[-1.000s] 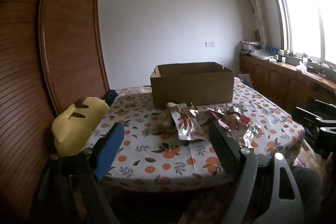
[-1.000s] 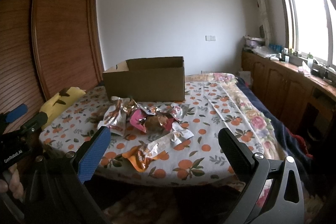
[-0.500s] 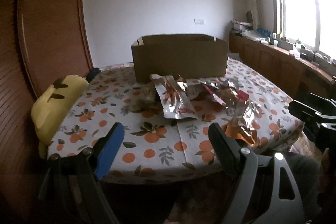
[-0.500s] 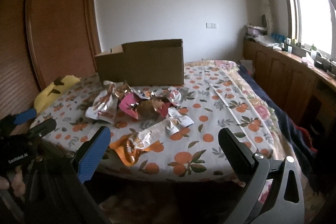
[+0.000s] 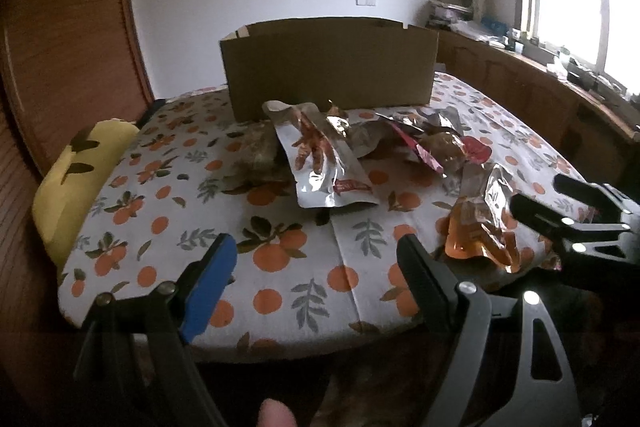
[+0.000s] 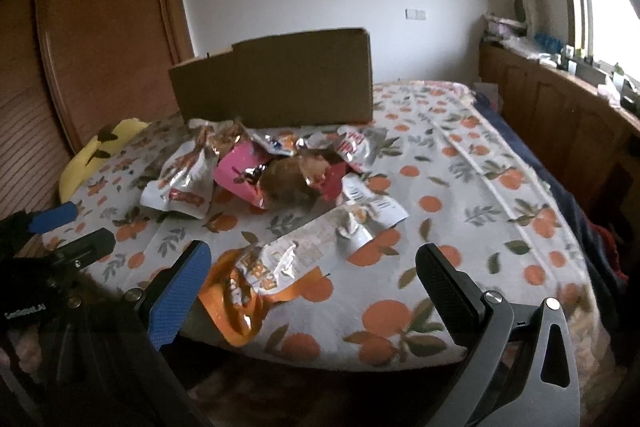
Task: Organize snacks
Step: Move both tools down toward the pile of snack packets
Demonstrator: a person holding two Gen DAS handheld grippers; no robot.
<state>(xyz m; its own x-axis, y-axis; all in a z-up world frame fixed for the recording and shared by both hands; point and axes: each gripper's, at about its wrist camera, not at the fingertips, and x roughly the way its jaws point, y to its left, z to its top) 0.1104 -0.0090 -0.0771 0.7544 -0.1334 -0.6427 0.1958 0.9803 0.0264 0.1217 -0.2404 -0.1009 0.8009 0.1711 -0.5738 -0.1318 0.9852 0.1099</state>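
Your left gripper (image 5: 316,279) and right gripper (image 6: 312,287) both gape, holding nothing, at the near edge of an orange-print bedsheet (image 6: 460,187). Snack packets (image 6: 256,171) lie before the far cardboard box (image 5: 328,67); their print is unreadable.

cardboard box (image 5: 328,67) interior hidden, snack pile (image 6: 272,171) labels blurred

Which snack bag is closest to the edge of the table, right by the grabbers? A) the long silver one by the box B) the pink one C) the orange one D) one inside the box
C: the orange bag lies at the near edge of the table, just ahead of the open right gripper, while the pink bag and long silver bag sit farther back near the cardboard box.
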